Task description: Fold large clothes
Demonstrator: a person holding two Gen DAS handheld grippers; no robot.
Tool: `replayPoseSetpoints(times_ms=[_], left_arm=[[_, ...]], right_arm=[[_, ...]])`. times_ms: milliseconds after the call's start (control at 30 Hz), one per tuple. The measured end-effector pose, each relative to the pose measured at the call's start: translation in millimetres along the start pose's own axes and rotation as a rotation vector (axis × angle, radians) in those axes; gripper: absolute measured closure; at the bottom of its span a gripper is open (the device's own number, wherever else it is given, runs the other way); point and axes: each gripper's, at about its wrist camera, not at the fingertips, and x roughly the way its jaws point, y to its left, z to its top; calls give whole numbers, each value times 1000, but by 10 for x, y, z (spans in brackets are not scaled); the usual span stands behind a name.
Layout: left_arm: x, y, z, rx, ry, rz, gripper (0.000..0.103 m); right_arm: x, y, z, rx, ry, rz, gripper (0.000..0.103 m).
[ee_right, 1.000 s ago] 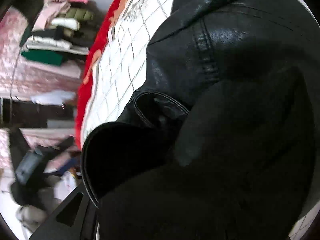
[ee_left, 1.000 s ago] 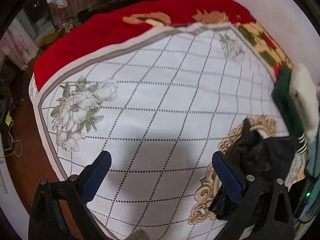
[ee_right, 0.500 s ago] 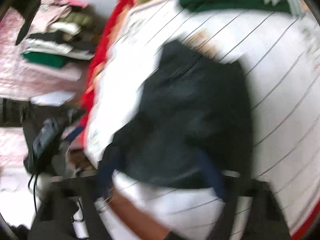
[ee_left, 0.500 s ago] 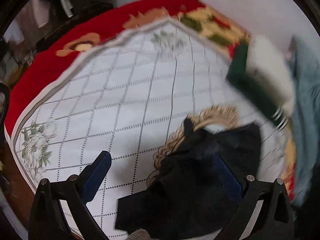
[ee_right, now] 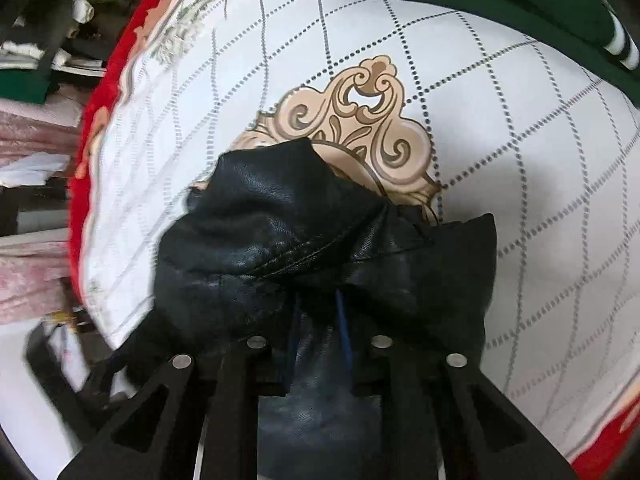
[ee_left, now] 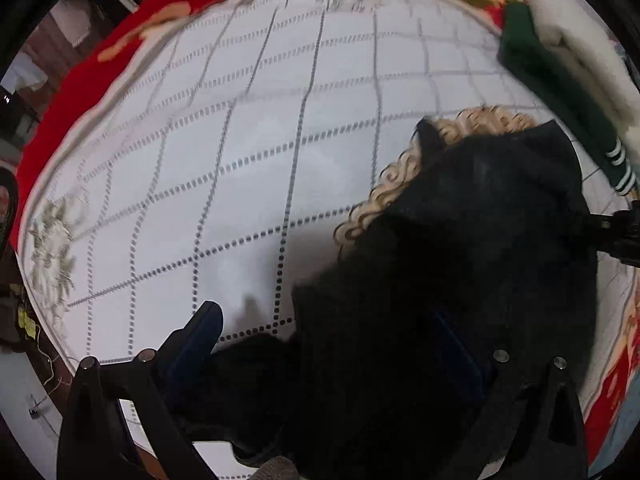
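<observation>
1. Work surface: a bed covered by a white sheet printed with a dotted grey grid, a tan scroll emblem and grey flower motifs. A red blanket shows beyond the sheet's far-left edge.
2. Task item: a black leather jacket lies bunched on the sheet, partly covering the scroll emblem. In the left wrist view the same jacket fills the near-right part of the frame and appears motion-blurred.
3. Right tool: its two blue-padded fingers stand close together, clamped on a gathered fold of the jacket. The leather puckers around the grip point and a stitched seam runs across the garment just beyond it.
4. Left tool: its fingers stand wide apart. The left finger sits over bare sheet at the jacket's edge. The right finger shows only faintly against the dark garment, so contact there cannot be determined.
5. Other items: a folded green garment with white-striped trim lies on the far-right part of the bed, apart from the jacket. A white fluffy item rests against it in the left wrist view.
6. Background: stacked clothes occupy the area to the left of the bed.
</observation>
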Motion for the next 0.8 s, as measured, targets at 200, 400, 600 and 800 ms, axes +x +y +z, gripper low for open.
replayPoseSetpoints(times_ms=[200,400,600,800], left_arm=[[-245,-66,201,-12,-82,-12,0],[-68,-39,292,-38,-78,-3,0],[-374,283,-91,-188,-51,-73,0],[-516,401,-701,-420,-15,-159,0]], right_arm=[[-476,102,123,4,-108,109,79],[383,149,377,61,-29,51,83],[-333,-74,24,19,-107,199,41],[-474,-939,-846,207,-197,306,0]])
